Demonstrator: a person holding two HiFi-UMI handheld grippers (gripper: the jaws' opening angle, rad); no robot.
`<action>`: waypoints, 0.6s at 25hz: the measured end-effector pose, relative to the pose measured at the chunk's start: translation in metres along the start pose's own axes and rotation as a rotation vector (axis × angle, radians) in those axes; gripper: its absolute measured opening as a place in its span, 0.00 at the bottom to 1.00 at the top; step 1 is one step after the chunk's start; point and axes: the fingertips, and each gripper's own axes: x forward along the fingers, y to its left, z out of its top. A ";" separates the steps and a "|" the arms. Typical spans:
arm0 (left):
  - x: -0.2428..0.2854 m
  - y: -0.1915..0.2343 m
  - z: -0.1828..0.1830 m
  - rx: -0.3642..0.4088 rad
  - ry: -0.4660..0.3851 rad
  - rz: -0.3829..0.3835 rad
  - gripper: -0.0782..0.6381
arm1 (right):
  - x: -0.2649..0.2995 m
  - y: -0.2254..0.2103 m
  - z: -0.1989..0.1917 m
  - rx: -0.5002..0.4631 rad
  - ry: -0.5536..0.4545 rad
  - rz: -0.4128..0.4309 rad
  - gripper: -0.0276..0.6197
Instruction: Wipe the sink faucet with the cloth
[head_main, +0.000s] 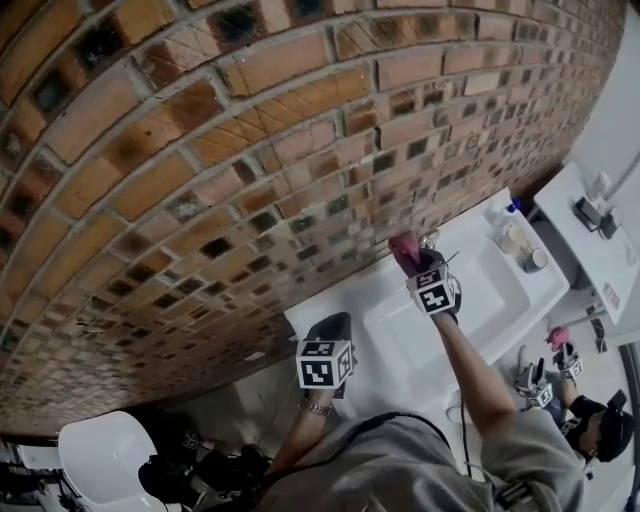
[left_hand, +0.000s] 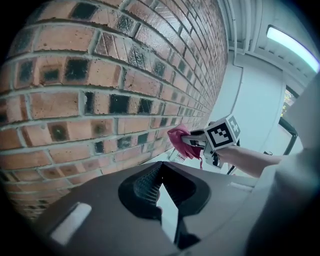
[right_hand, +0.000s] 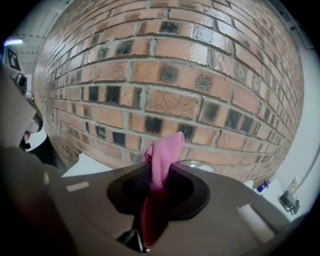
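The right tool (right_hand: 159, 176) pinches the pink cloth (right_hand: 166, 150), and only a short tuft shows past its tips, so they may scrape the faucet (right_hand: 200, 163). The left tool (left_hand: 159, 186) is pressed together and empty.

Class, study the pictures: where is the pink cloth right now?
Head view, right of centre: the pink cloth is clamped in the right gripper, close to the brick wall, beside the faucet at the white sink's back edge.
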 end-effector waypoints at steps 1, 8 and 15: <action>0.004 0.001 0.001 0.004 0.003 -0.001 0.14 | -0.001 -0.004 0.004 -0.005 -0.017 -0.008 0.15; 0.017 -0.004 -0.010 0.016 0.046 -0.014 0.14 | -0.008 -0.052 0.023 0.073 -0.115 -0.096 0.16; 0.015 0.000 -0.020 0.023 0.071 0.003 0.14 | -0.002 -0.115 0.010 0.138 -0.109 -0.249 0.15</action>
